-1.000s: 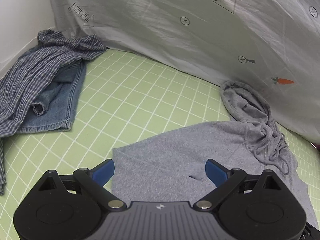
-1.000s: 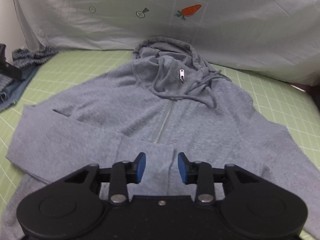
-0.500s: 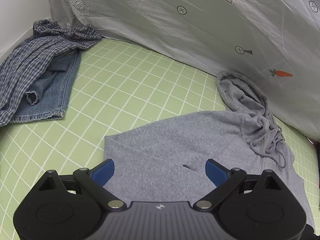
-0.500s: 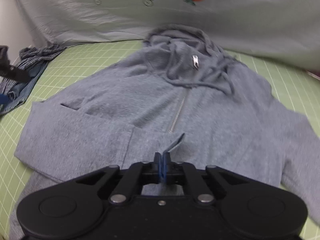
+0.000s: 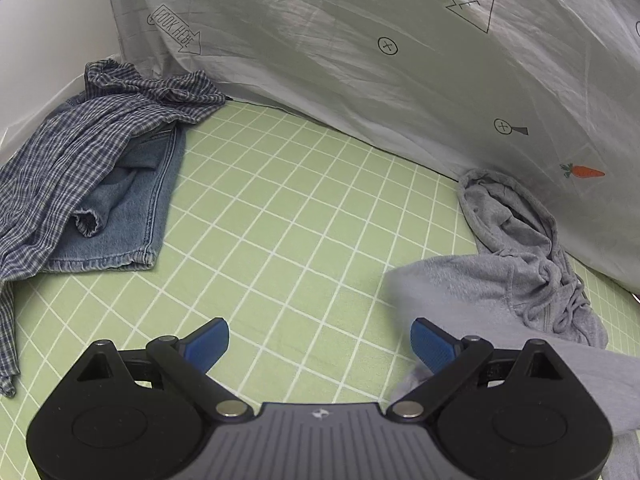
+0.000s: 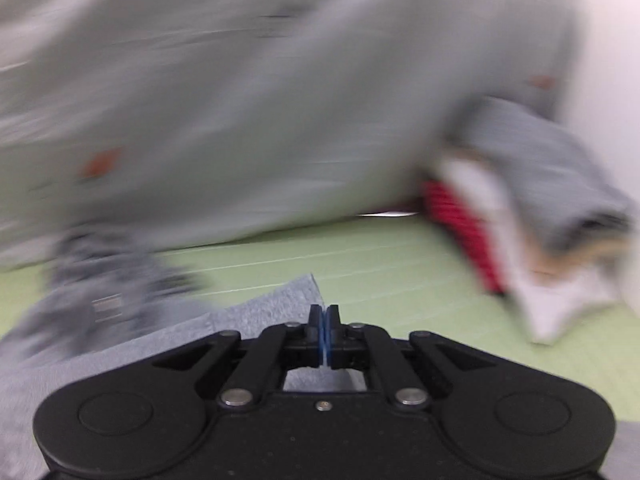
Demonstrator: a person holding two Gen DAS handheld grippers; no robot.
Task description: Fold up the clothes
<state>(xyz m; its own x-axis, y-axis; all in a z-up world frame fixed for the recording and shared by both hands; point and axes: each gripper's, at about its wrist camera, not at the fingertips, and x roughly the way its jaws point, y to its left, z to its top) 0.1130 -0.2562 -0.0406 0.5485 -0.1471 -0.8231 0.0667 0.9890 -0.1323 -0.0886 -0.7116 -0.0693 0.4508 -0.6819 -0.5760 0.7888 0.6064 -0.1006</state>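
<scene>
A grey zip hoodie (image 5: 500,280) lies on the green grid mat (image 5: 280,220), its hood against the grey backdrop at the right. My left gripper (image 5: 320,340) is open and empty, hovering over the bare mat just left of the hoodie's edge. In the blurred right wrist view, my right gripper (image 6: 324,320) is shut on a fold of the hoodie's grey fabric (image 6: 272,308), lifted and dragged to the right.
A checked shirt (image 5: 80,140) lies over blue denim (image 5: 132,208) at the mat's far left. A grey printed sheet (image 5: 360,60) hangs behind. A stack of folded grey, white and red clothes (image 6: 520,220) sits at the right.
The right gripper closed on the hoodie's front and is swinging it fast to the right. The hoodie's left side slid away from under the open left gripper, baring the mat.
</scene>
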